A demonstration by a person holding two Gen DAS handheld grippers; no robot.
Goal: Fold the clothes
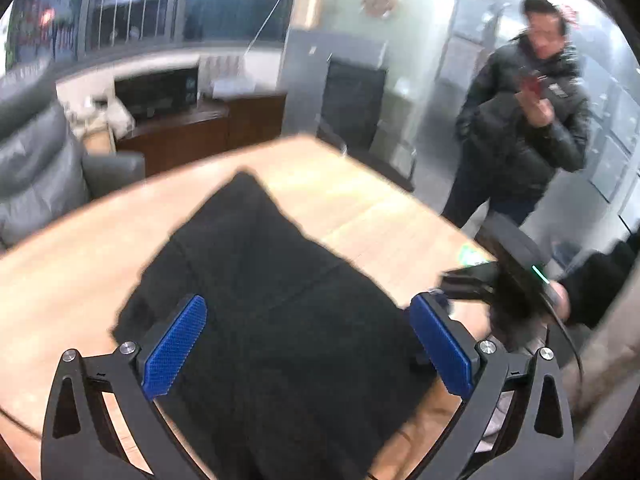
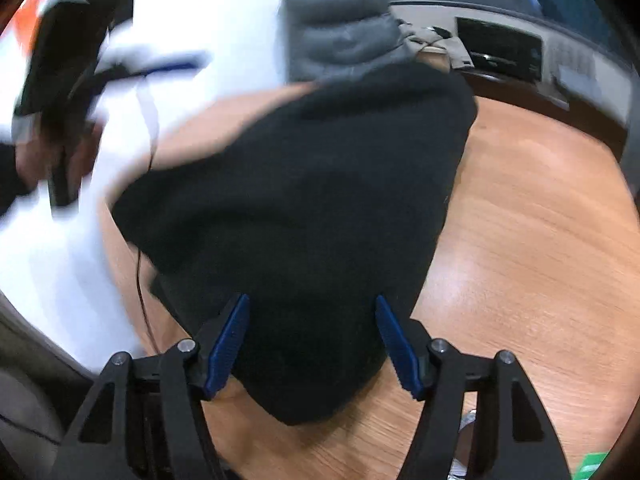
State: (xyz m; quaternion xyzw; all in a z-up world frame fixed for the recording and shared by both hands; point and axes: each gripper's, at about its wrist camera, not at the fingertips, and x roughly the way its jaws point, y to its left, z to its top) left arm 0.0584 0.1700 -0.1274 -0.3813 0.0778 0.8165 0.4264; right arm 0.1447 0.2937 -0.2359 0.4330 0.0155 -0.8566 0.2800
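The black garment [image 1: 272, 304] lies bunched mid-table [image 1: 80, 264], soft and floppy-looking. Both the left gripper [image 1: 308, 348] and right gripper [image 2: 312, 344] gape wide, empty. Pinching a corner near the table's edge looks easiest.

The black garment [image 1: 280, 300] ran past the lower edge between the left gripper's fingers, so its near hem stayed unseen. To that gripper's right, the right gripper [image 1: 472, 280] was a smeared dark shape, its jaws unreadable. From the right wrist, the left gripper [image 2: 160, 68] up and leftward was only a blur against white fabric [image 2: 48, 264].
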